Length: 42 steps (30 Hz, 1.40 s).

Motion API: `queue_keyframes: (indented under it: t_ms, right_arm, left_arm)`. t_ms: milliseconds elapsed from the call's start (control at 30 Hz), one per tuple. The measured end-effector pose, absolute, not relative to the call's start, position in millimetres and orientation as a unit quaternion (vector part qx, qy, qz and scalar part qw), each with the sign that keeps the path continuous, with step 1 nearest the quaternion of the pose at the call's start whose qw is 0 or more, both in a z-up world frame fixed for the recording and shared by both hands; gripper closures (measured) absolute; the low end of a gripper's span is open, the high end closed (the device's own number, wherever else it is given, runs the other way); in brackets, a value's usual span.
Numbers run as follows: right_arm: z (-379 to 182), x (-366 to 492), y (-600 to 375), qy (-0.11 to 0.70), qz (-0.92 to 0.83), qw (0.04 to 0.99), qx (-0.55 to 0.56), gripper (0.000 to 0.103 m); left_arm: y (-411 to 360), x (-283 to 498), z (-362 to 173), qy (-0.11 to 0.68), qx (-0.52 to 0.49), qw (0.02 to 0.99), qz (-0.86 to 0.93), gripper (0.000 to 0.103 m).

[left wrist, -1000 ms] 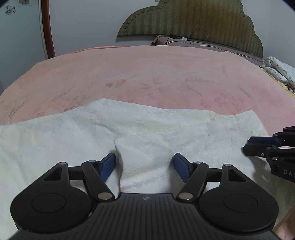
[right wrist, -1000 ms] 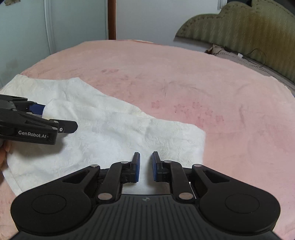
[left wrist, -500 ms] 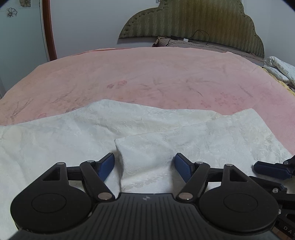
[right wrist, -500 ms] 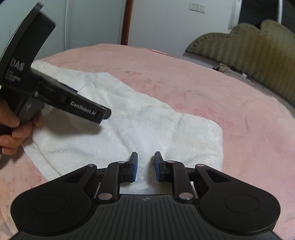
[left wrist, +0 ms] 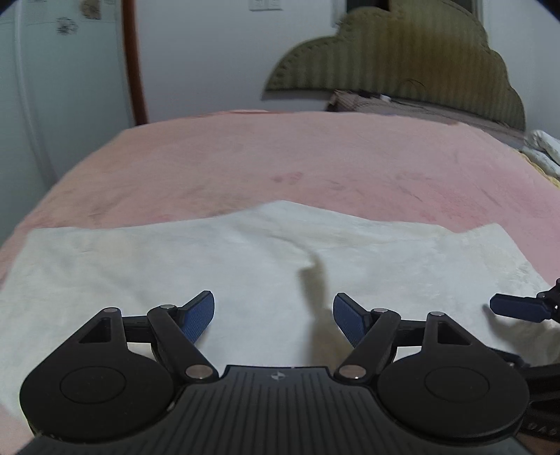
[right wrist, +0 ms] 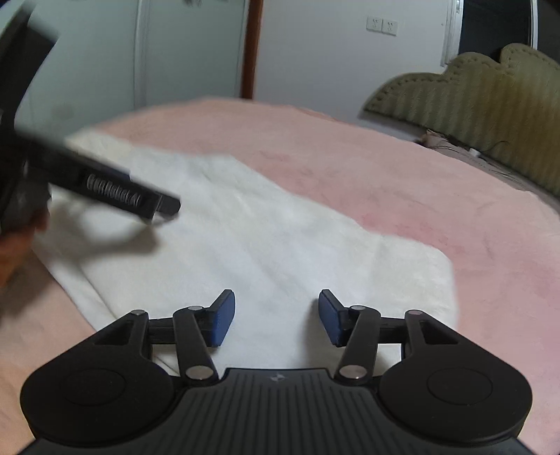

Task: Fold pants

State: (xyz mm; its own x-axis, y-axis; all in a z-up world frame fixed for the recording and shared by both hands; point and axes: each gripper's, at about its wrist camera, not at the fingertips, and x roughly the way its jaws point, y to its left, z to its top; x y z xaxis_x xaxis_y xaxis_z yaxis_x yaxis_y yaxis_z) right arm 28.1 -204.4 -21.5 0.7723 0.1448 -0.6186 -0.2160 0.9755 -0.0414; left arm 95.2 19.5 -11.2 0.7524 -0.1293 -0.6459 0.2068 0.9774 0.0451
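Pants, white, textured, lie flat on the pink bedspread near its close edge, spread left to right under both my grippers. In the left view a raised ridge with a shadow runs toward me at mid-cloth, reading as the edge of a layer laid over another; so I judge one fold is down and the piece is a long double-layer strip. Left gripper: jaws wide apart, nothing between the blue pads, hovering just above the cloth near the ridge. Right gripper: jaws also apart, empty, poised over the near hem toward the right end of the pants. Step in hand, as I judge it: between folds, both tools free, lining up a fresh grasp. Next move calls for both to drop onto one short end, pinch through both layers, lift together and carry that end over to the other, keeping edges square. Risk: catching only the top layer, or dragging the ridge askew. Around: olive scalloped headboard at the far side, a brown post against the wall, outlets high on the wall. Nothing lies on the pants; the spread beyond is bare. Both views are motion-blurred, so the fine edges are uncertain.
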Motion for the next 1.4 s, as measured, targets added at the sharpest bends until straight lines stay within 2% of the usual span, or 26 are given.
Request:
queue_keyframes:
  t_ms: [100, 267, 433, 600, 767, 933, 1033, 1167, 1267, 1300, 1400]
  right_arm:
    - [-13.6, 34.1, -177.1, 0.313, 0.151, 0.936, -0.055, 0.051]
    - [-25.4, 44.5, -136.4, 0.315, 0.163, 0.927, -0.123, 0.051]
    - [-15.1, 40.8, -140.6, 0.299, 0.161, 0.937, -0.085, 0.051]
    - [-1.5, 26.8, -96.1, 0.262, 0.224, 0.931, -0.117, 0.051]
    - [-12.6, 15.6, -28.7, 0.240, 0.281, 0.902, -0.221, 0.051]
    - [-41.0, 10.9, 18.2, 0.216, 0.270, 0.870, -0.353, 0.051]
    - [-56.1, 8.7, 39.8, 0.172, 0.247, 0.855, -0.422, 0.051]
    - [-65.3, 18.3, 64.0, 0.135, 0.240, 0.847, -0.454, 0.051]
    - [-62.1, 32.6, 75.5, 0.137, 0.258, 0.844, -0.451, 0.062]
    - [-60.1, 38.0, 77.0, 0.146, 0.269, 0.844, -0.440, 0.072]
    - [-49.8, 46.6, 73.7, 0.158, 0.285, 0.858, -0.397, 0.080]
  left_arm:
    - [51.8, 82.8, -4.5, 0.334, 0.042, 0.940, -0.062, 0.025]
    - [95.3, 67.0, -6.1, 0.334, 0.051, 0.941, -0.017, 0.024]
    - [133.5, 62.8, -7.0, 0.320, 0.041, 0.946, 0.036, 0.025]
    - [190.8, 48.1, 13.7, 0.305, -0.048, 0.948, 0.080, 0.024]
    - [240.4, 27.3, 17.2, 0.326, -0.167, 0.928, 0.063, 0.024]
    - [267.6, 24.5, 1.0, 0.361, -0.278, 0.890, 0.006, 0.024]
    - [275.6, 30.9, -18.6, 0.377, -0.346, 0.859, -0.032, 0.024]
    - [279.0, 34.6, -35.0, 0.368, -0.400, 0.838, -0.048, 0.017]
    - [278.1, 39.9, -37.1, 0.357, -0.421, 0.832, -0.055, 0.009]
    - [277.9, 42.2, -37.9, 0.353, -0.428, 0.830, -0.057, 0.008]
    - [277.4, 53.0, -40.9, 0.342, -0.450, 0.823, -0.056, 0.007]
